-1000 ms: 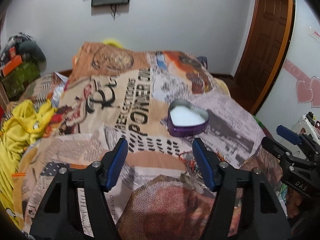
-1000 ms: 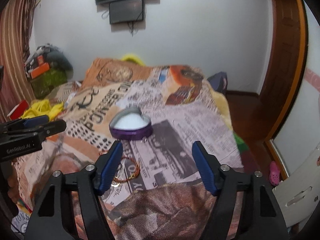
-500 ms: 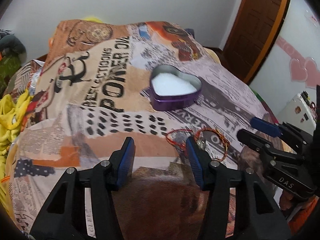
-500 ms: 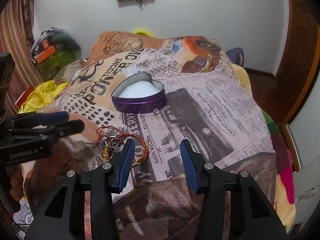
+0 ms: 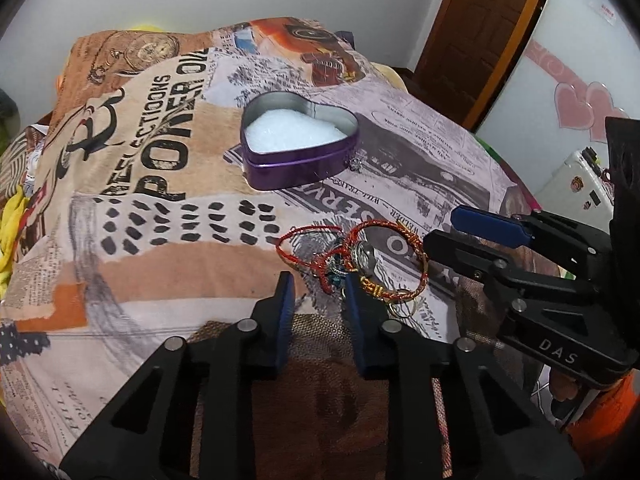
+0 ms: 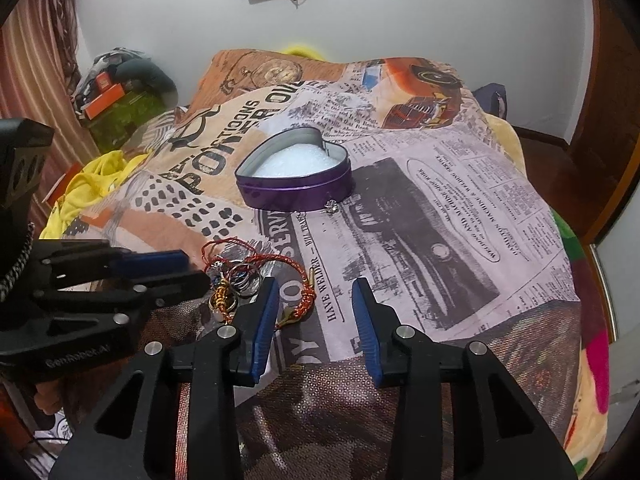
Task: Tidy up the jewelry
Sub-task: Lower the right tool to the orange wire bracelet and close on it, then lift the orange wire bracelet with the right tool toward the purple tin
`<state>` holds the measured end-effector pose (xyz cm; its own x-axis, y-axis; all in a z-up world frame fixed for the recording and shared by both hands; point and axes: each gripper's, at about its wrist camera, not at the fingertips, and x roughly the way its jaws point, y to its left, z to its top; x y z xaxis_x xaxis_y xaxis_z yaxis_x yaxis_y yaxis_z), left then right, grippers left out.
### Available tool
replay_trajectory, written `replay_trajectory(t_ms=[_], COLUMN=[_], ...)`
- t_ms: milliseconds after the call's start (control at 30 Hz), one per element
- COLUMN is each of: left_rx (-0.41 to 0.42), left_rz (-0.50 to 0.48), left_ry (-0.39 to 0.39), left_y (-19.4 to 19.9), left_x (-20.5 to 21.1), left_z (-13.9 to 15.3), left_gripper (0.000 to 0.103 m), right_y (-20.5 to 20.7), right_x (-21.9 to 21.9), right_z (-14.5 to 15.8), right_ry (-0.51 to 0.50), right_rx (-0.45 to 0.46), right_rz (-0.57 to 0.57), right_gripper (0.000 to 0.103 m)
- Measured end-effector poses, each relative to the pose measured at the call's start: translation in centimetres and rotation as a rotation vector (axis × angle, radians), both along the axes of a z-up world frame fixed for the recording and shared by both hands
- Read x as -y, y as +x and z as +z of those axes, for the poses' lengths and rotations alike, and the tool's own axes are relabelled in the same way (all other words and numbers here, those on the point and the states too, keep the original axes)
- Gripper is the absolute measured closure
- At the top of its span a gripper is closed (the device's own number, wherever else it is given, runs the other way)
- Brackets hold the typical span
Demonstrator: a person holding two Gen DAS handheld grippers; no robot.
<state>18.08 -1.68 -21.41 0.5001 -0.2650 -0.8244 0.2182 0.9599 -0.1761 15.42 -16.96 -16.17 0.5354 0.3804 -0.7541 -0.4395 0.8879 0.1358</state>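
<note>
A purple heart-shaped tin [image 5: 298,148] with white padding inside stands open on the printed bedspread; it also shows in the right wrist view [image 6: 294,178]. A tangle of red and gold bracelets and rings [image 5: 356,258] lies in front of it, also in the right wrist view [image 6: 248,280]. A small silver earring [image 6: 331,207] lies by the tin's near side. My left gripper [image 5: 318,284] is open and empty, its tips just short of the tangle. My right gripper [image 6: 314,294] is open and empty, just right of the tangle.
The printed bedspread [image 6: 440,208] covers the bed. Yellow cloth [image 6: 92,184] and clutter [image 6: 116,92] lie at the left. A wooden door [image 5: 480,20] and a white appliance with heart stickers [image 5: 580,108] stand at the right.
Both grippers have moved forward and down toward the jewelry tangle. Both jaws have narrowed but stay open. The tin and jewelry have not moved.
</note>
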Motion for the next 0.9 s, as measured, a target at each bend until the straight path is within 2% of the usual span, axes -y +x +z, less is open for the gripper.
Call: replay_trajectory(t_ms=[233, 433, 467, 567, 900], left_rx=[-0.011, -0.006, -0.006, 0.000, 0.106], left_rz=[0.006, 0.007, 0.008, 0.013, 0.018], left_ry=[-0.021, -0.021, -0.020, -0.023, 0.022], left_y=[0.5, 0.5, 0.5, 0.4, -1.0], left_x=[-0.1, -0.1, -0.1, -0.1, -0.1], left_z=[-0.5, -0.7, -0.7, -0.6, 2.3], left_gripper=[0.093, 0.101, 0.102, 0.103, 0.103], right_y=[0.4, 0.6, 0.7, 0.6, 0.1], right_x=[-0.4, -0.8, -0.9, -0.9, -0.6], right_z=[-1.0, -1.8, -1.8, -1.9, -0.3], right_ry=[0.000, -0.012, -0.014, -0.015, 0.000], right_rx=[-0.030, -0.041, -0.039, -0.036, -0.002], right_rz=[0.013, 0.024, 0.026, 0.024, 0.001], right_gripper=[0.072, 0.085, 0.089, 0.094, 0.098])
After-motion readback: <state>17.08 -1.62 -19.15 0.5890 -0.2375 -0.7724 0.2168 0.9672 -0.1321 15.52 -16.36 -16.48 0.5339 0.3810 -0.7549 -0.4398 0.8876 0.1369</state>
